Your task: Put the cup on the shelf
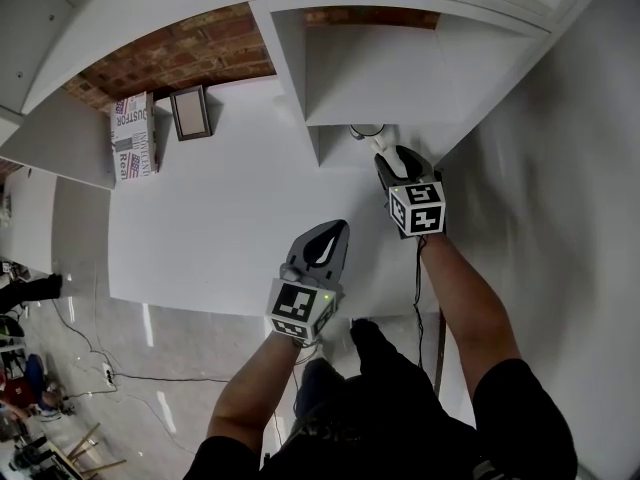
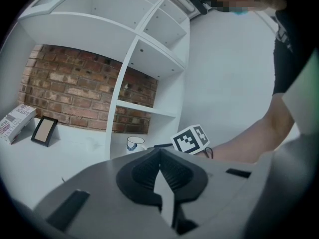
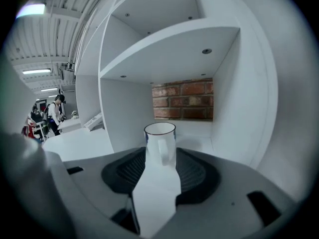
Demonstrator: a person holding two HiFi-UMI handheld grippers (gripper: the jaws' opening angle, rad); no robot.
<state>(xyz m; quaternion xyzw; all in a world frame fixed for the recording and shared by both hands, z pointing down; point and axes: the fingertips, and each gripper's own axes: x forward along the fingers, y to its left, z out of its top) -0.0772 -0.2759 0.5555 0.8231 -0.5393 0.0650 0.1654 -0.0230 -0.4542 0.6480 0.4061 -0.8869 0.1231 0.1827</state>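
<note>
The cup (image 3: 160, 142) stands upright in the low part of the shelf (image 3: 227, 103). Its handle faces the right gripper (image 1: 388, 156). That gripper is just in front of the cup with its jaws wide open, not squeezing it. I think the cup is placed, and a straight pull back would miss it. The left gripper (image 1: 328, 240) is farther off over the bench (image 1: 200, 218), its jaws closed on nothing.

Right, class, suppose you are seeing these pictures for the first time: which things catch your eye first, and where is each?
The white ceramic cup with a dark rim stands upright in a low compartment of the white shelf unit, right of the upright divider, framed by the open fingers of the right gripper. Behind the shelves runs a red brick wall, the only strong colour in sight.
</note>
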